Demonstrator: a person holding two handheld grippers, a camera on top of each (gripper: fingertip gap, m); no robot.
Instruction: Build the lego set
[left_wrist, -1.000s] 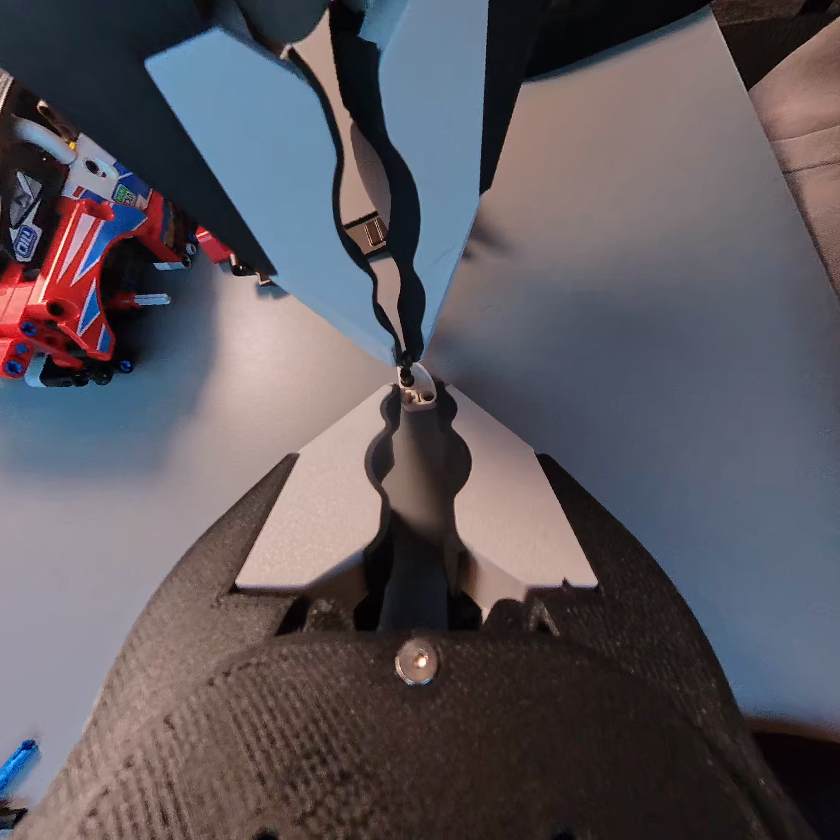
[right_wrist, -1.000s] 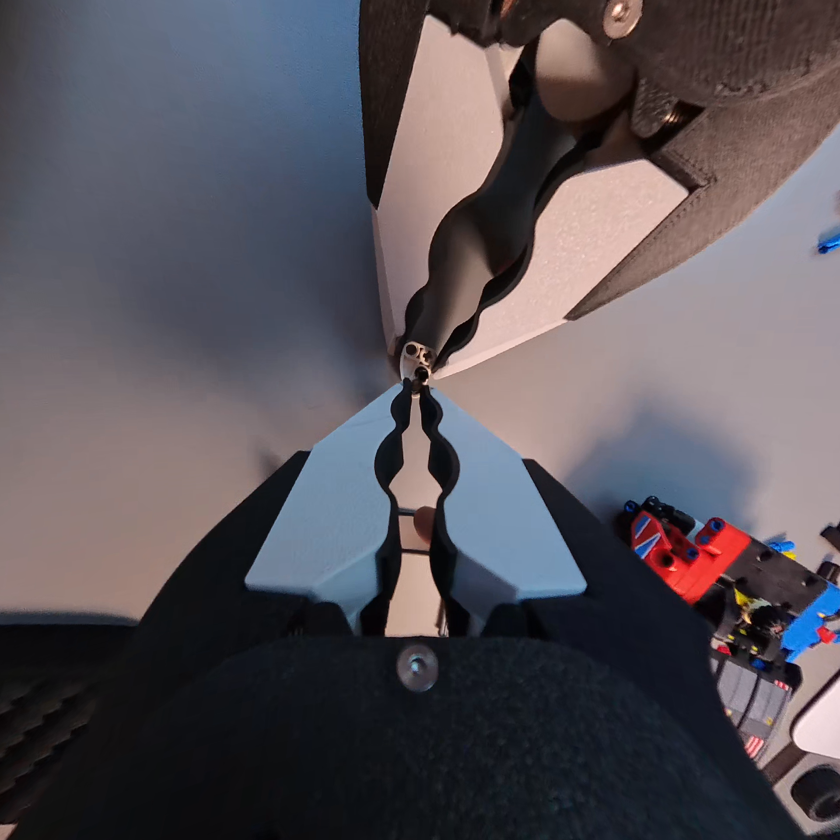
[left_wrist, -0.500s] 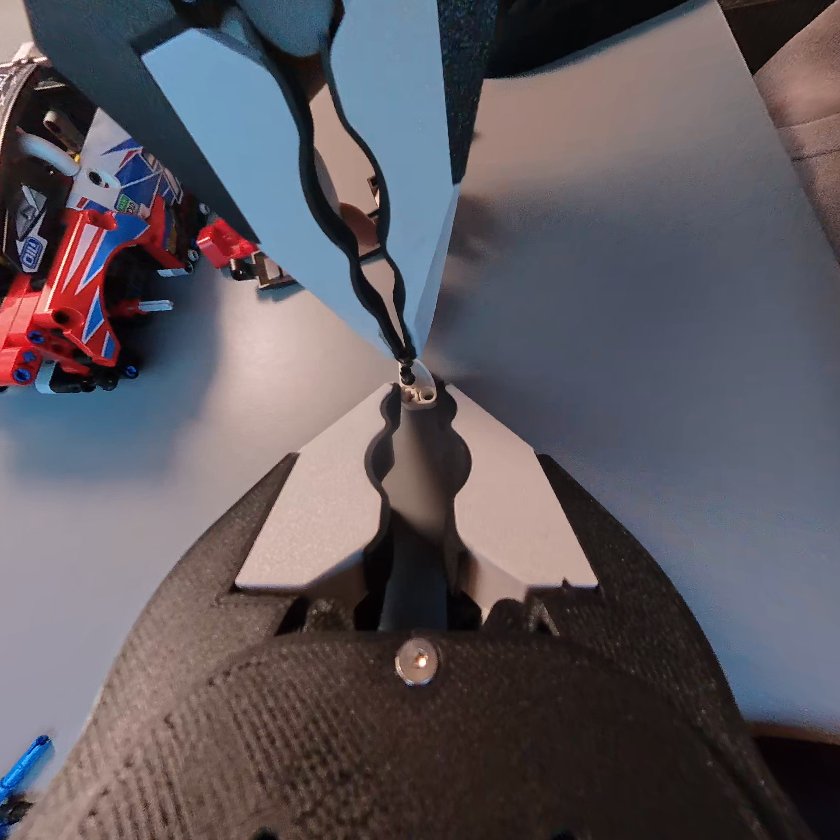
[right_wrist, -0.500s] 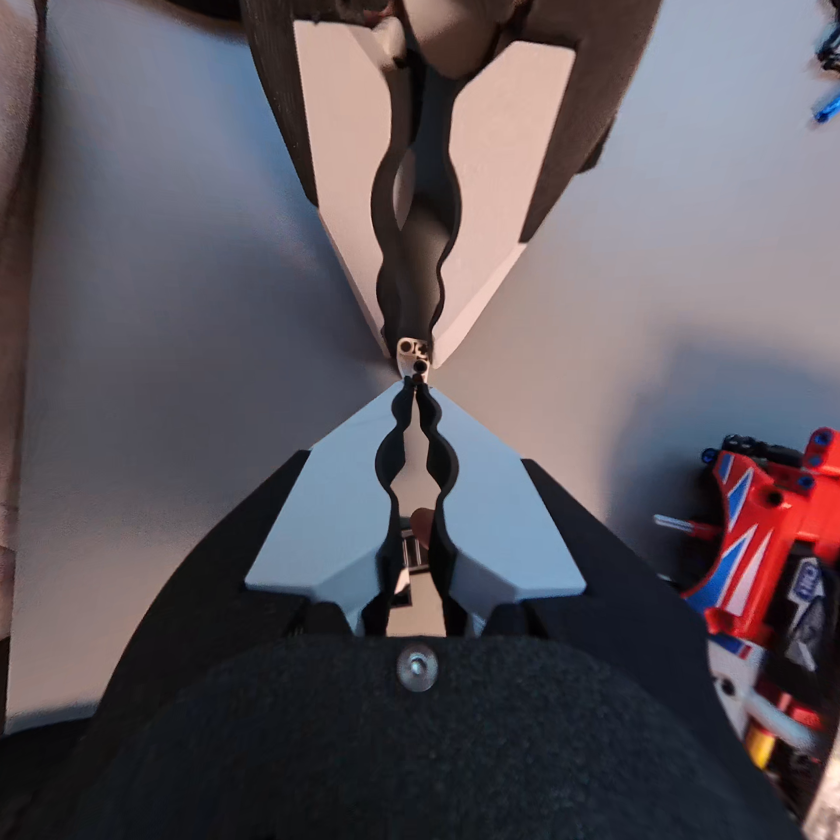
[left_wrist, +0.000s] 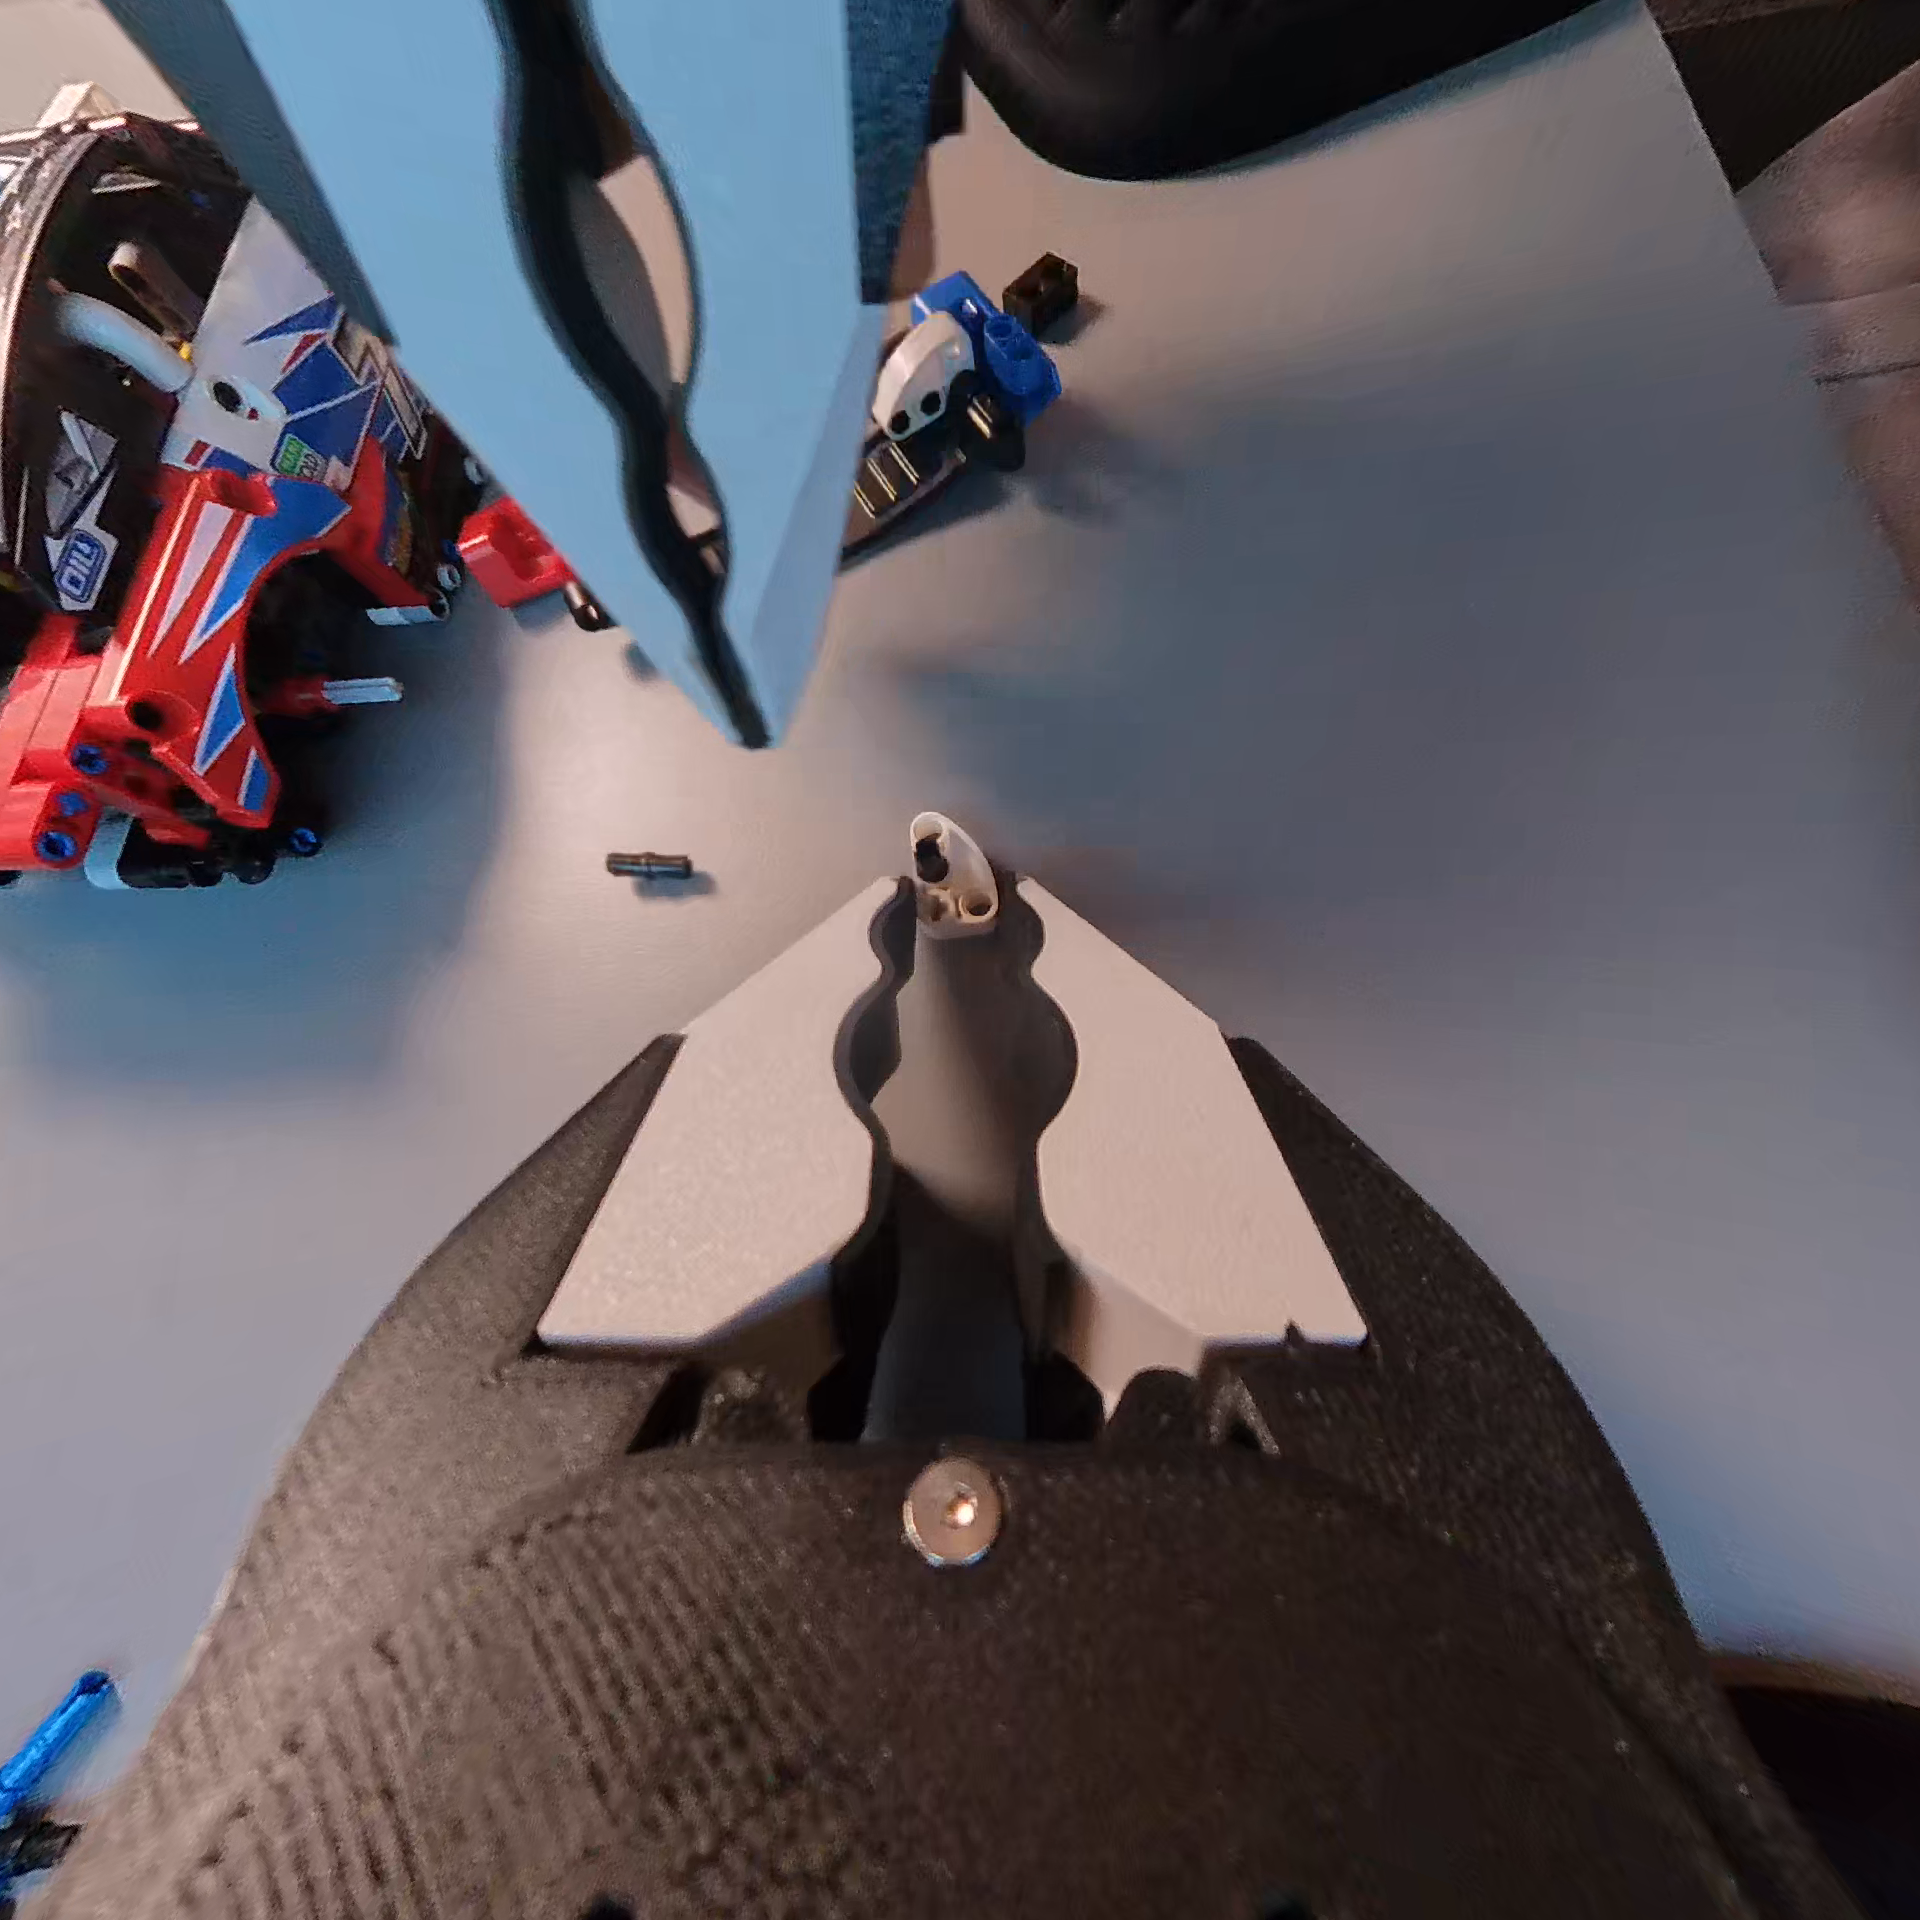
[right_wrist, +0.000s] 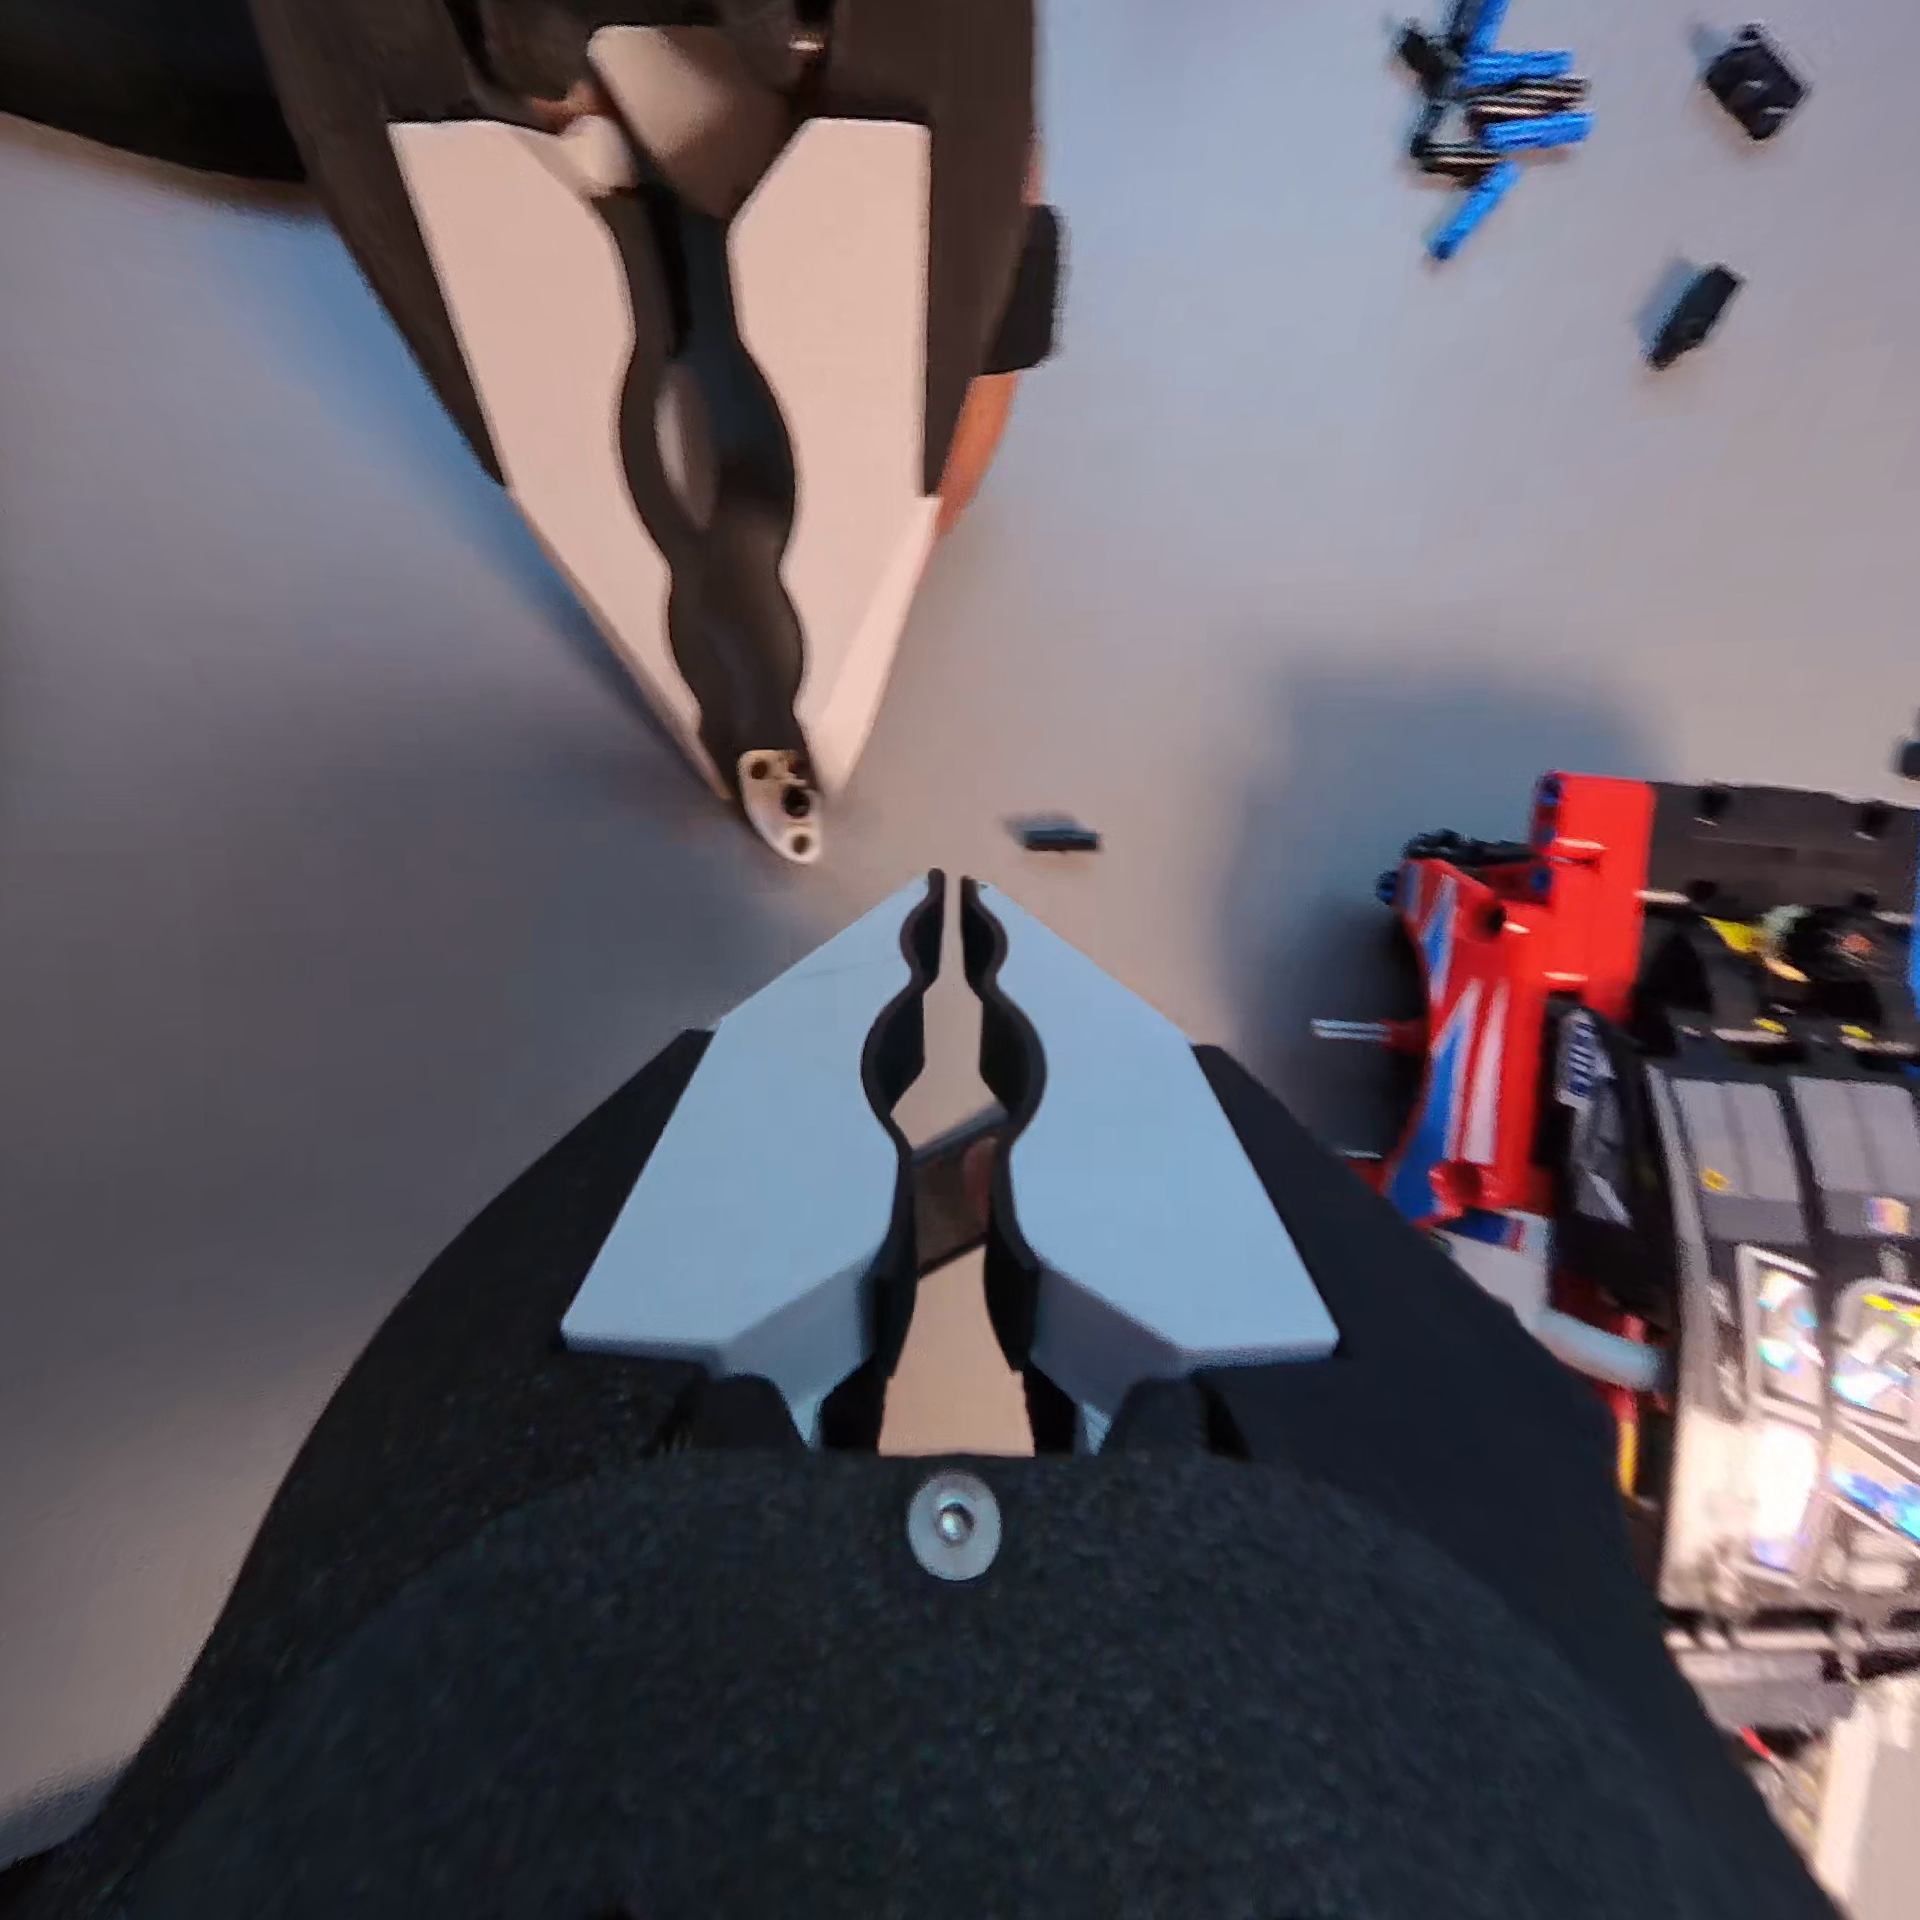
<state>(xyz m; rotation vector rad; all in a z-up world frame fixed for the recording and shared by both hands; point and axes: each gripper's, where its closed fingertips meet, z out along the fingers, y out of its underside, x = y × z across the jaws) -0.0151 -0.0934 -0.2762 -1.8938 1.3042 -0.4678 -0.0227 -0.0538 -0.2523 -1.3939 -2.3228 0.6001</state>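
We are clamping the left gripper (left_wrist: 951, 883) on a small light grey connector piece (left_wrist: 948, 875), just above the middle of the left wrist view, with one end poking out past the fingertips and a dark stub sitting in its upper hole. We are holding the right gripper (right_wrist: 948, 881) with its fingertips almost together, a thin slit showing between them and nothing in it; in the left wrist view it is hanging in from the top, apart from the connector. A loose black pin (left_wrist: 650, 864) is lying on the grey table (left_wrist: 1455, 831) left of centre. The red, white and blue lego car (left_wrist: 156, 582) is sitting at the left edge.
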